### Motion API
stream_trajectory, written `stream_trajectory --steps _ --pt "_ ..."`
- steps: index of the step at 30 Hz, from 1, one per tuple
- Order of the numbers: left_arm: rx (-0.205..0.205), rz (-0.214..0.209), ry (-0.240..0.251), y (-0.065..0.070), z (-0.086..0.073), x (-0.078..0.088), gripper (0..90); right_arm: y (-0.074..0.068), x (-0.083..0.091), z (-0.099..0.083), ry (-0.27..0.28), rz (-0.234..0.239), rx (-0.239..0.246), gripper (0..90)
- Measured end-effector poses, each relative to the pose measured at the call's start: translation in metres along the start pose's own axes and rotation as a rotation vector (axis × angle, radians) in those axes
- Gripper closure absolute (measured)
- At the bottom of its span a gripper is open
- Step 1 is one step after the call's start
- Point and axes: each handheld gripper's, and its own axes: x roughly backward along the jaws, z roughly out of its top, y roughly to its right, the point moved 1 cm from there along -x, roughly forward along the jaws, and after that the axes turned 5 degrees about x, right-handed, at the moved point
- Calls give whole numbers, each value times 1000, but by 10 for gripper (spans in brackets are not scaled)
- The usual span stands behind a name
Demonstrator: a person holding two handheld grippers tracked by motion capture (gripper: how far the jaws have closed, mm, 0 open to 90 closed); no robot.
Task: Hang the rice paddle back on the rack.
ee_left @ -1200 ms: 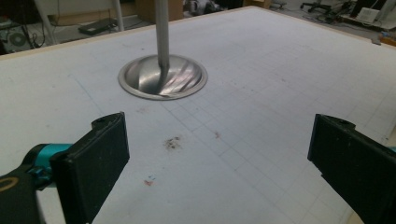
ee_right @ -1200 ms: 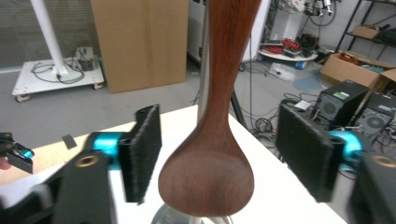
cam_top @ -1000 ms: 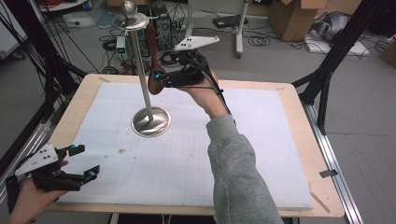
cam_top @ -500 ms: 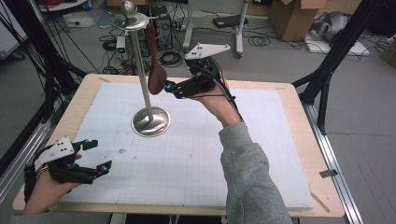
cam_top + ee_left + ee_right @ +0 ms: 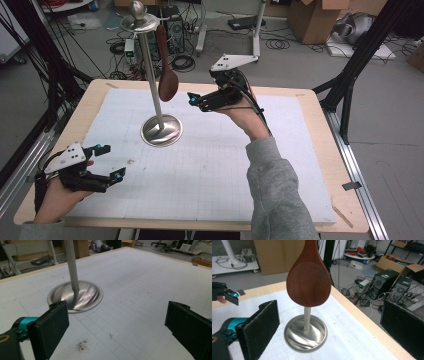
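one spoon (image 5: 308, 277) bowl fronts the right tool's (image 5: 329, 322) camera, hiding the pole.

No legible text, label, brand, number or sign anywhere; only a faint printed grid on the tabletop (image 5: 210, 165).

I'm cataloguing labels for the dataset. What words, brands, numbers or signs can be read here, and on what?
None can be read.
Wooden spoon: plain, no marking.
Metal stand: bare steel, no brand visible.
White mat: a faint grid, no numbers.
Cardboard boxes and computer cases on the floor behind: any print is too small and blurred to read.
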Motion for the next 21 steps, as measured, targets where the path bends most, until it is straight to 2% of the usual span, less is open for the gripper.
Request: stream_trajectory --steps 11,18,21 --pt "-7 -6 -23 1 -3 -8 59 1 10 -31 14 45 -31 12" --pt "-3 -6 -24 0 -4 -11 59 6 16 -55 -8 46 -55 12" --pt "12 -33 -7 -1 -3 -11 59 8 19 -64 -28 43 -62 12"
